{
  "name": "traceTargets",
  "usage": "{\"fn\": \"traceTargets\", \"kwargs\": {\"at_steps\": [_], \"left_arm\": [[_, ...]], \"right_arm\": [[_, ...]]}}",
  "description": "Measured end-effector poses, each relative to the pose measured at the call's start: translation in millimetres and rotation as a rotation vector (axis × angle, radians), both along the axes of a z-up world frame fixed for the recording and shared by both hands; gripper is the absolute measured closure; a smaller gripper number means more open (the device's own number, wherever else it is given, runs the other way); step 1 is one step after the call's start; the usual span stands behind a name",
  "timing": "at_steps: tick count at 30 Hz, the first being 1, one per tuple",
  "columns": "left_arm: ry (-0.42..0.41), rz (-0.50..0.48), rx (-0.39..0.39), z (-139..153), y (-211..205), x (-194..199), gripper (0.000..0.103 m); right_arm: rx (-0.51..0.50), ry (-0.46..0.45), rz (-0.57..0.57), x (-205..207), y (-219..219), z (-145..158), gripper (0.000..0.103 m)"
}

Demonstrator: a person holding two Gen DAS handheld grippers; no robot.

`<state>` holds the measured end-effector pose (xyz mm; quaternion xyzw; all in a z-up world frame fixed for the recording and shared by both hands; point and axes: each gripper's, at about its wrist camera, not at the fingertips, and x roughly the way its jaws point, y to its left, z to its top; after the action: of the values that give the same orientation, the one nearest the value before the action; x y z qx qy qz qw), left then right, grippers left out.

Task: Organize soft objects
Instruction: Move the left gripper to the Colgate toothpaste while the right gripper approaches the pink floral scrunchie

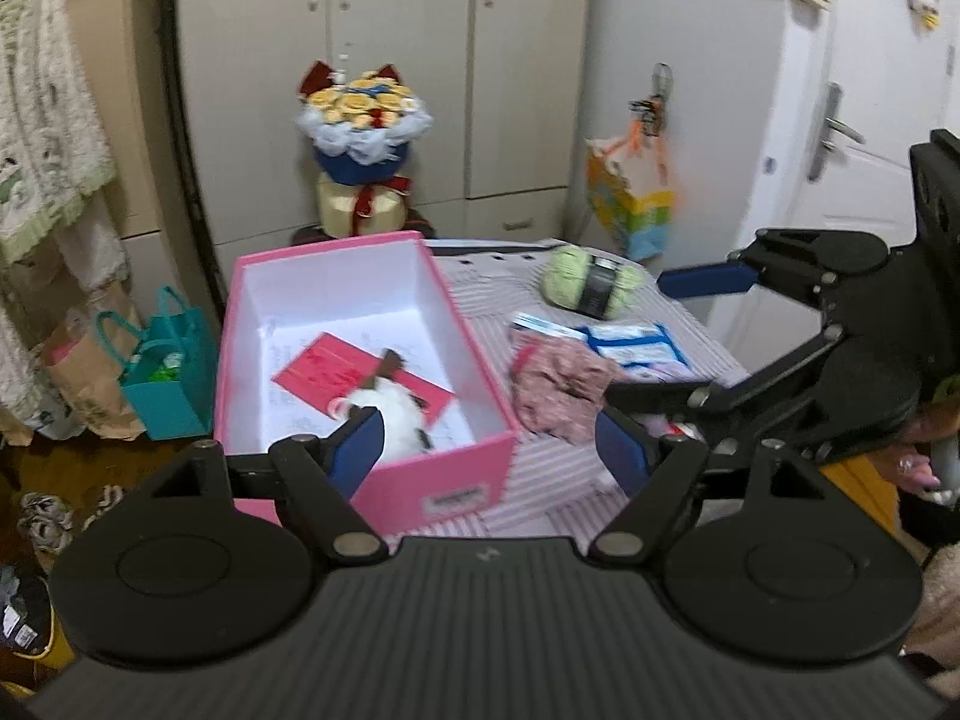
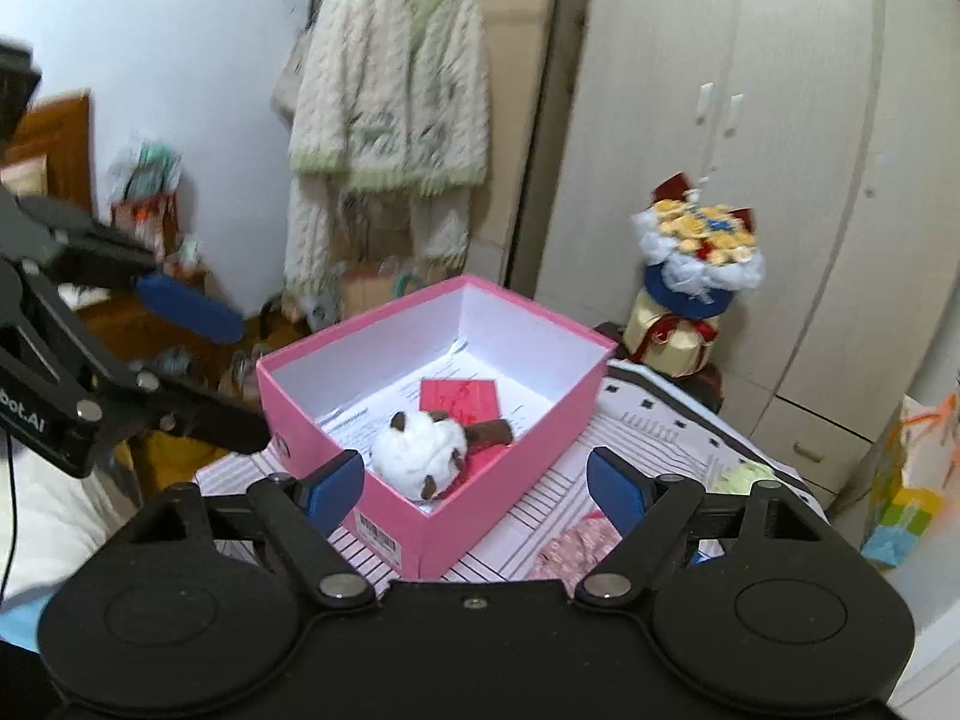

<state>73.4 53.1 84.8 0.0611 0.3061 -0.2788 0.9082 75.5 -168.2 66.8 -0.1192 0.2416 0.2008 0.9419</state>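
Left hand-held gripper (image 1: 489,447) is released, blue pads spread wide with nothing between them, hanging over the near end of the pink box (image 1: 447,483). The right hand-held gripper (image 2: 477,489) is the same deal: jaws apart, empty, hovering just in front of the box's near corner. From the left wrist cam you can see the right one off to the right of the box, pads apart there too.

So everything relative to that pink box: it sits open on the striped bench (image 1: 543,471), white inside. In it there's a fluffy white plush toy (image 2: 417,459) with brown bits, lying toward the near end, partly on top of a red envelope (image 2: 459,399) on the box floor.

Just to the right of the box, on the bench, is a crumpled pink floral cloth (image 1: 561,387). Past that, further right, some blue and white packets (image 1: 636,345). Behind those, off the box's far right corner, a pale green yarn ball (image 1: 591,282) with a dark label band.

Behind the box's far end stands a flower bouquet (image 1: 363,120) in front of the wardrobe (image 1: 414,30). Left of the box, down on the floor, a teal gift bag (image 1: 171,387), and a cream knitted cardigan (image 2: 390,78) hangs above that side.
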Motion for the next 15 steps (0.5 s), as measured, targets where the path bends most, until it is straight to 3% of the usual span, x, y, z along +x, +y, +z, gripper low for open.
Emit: {"fn": "traceTargets", "kwargs": {"at_steps": [4, 8, 15], "left_arm": [[0.023, -0.056, 0.021, -4, -14, -13, 0.026], [0.035, -0.104, 0.04, -11, -30, -21, 0.026], [0.074, -0.189, 0.035, -33, -63, -23, 0.026]], "right_arm": [[0.073, -0.037, -0.051, -33, -39, -9, 0.018], [0.152, -0.01, -0.089, -54, -75, -25, 0.018], [0.148, 0.039, -0.15, -67, -109, -64, 0.018]]}}
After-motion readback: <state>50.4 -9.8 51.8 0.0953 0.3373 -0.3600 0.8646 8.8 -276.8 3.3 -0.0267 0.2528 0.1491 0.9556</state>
